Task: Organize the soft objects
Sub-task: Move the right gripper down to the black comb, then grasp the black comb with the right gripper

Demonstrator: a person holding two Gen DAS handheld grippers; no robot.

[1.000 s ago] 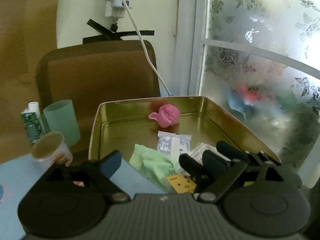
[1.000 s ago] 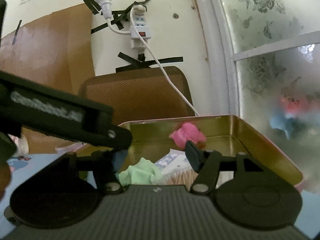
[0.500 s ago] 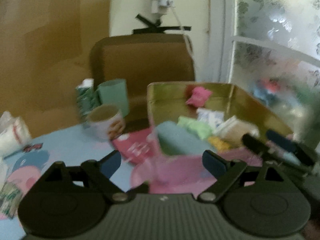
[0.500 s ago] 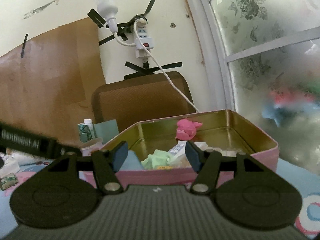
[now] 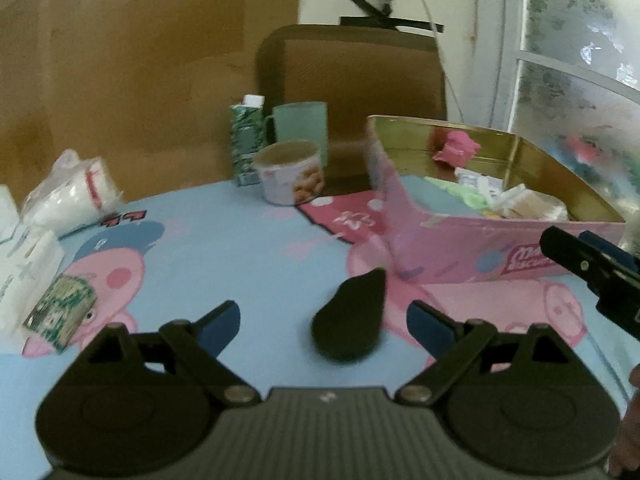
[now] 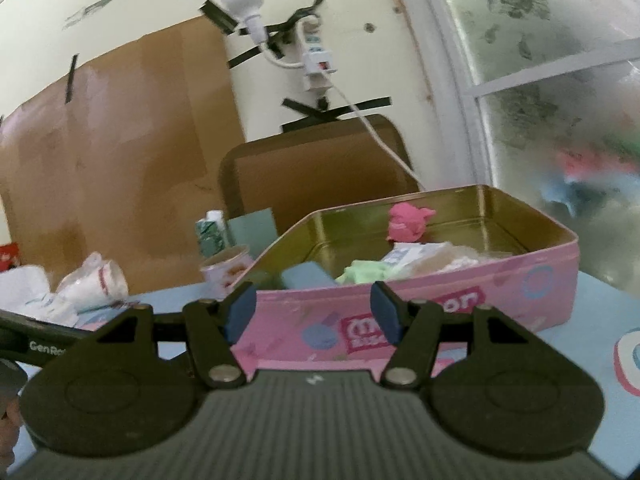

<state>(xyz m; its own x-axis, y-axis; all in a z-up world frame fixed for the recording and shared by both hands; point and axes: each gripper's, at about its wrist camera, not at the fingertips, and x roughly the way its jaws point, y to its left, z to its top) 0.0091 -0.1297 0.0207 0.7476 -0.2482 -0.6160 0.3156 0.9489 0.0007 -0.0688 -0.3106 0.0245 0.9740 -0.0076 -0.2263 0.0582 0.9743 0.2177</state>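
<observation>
A pink tin (image 5: 480,248) with a gold inside stands on the blue cartoon tablecloth at the right. In it lie a pink plush toy (image 5: 456,148), a green cloth (image 5: 464,196) and pale packets. A black oval soft thing (image 5: 348,320) lies on the cloth just ahead of my left gripper (image 5: 324,322), which is open and not touching it. My right gripper (image 6: 313,314) is open and holds nothing. It hovers in front of the tin's (image 6: 440,300) near wall. The toy (image 6: 408,224) and the green cloth (image 6: 368,270) show over the rim.
A printed paper cup (image 5: 290,178), a green cup (image 5: 300,128) and a green carton (image 5: 247,136) stand left of the tin. A white plastic bag (image 5: 72,192) and tissue packs (image 5: 24,272) lie at the far left. A brown chair back (image 5: 352,72) rises behind the table.
My left gripper has pulled back from over the tin and swung left and down toward the tablecloth, bringing the black thing into view. My right gripper has backed away from the tin.
</observation>
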